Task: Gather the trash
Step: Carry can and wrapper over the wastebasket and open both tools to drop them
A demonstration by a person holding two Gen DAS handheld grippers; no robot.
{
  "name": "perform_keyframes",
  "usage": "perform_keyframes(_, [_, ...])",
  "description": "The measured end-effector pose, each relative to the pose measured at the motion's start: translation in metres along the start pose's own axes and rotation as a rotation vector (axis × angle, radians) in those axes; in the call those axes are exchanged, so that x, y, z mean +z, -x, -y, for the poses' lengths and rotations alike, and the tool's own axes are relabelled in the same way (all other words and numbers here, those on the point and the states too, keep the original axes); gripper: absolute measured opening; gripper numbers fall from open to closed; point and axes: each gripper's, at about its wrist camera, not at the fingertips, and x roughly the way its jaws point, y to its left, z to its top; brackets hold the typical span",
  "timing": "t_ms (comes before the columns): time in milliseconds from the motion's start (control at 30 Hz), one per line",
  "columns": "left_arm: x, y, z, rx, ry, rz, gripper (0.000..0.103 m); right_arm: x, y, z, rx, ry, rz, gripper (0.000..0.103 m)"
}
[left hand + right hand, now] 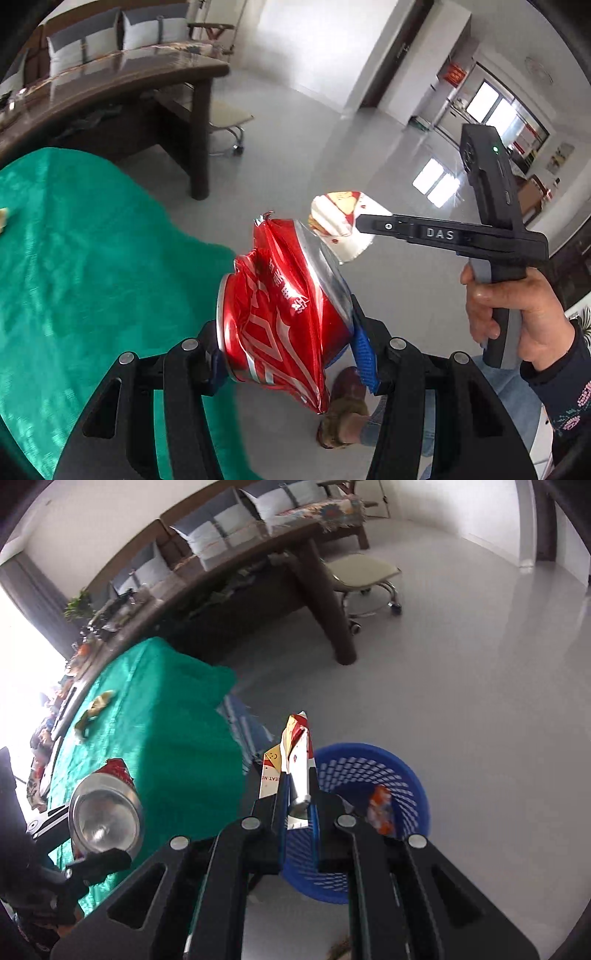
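Basket [369,775] shows only rightward; left tongs [288,354] pinch crushed can [284,306], right tongs [297,797] wrapper [295,753].

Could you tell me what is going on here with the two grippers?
A person is clearing trash. The left gripper is clamped on a crushed red can, and the right gripper is shut on a flattened carton. A blue basket on the floor already holds a wrapper.

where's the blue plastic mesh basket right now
In the right wrist view the blue plastic mesh basket stands on the pale floor, lower centre-right, just beyond the right gripper and right of the green cloth.
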Motion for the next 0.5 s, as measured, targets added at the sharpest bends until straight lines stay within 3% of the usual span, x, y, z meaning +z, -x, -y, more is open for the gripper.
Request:
perform_keyframes(167, [0.01, -0.06, 0.027, -0.003, -0.033, -0.073, 0.054, -0.002, -0.008, 0.023, 0.002, -0.043, -0.011, 0.009])
perform_keyframes(500, [0.015, -0.131, 0.032, 0.021, -0.064, -0.141, 0.055, 0.0, -0.034, 0.055, 0.024, -0.087, -0.057, 0.013])
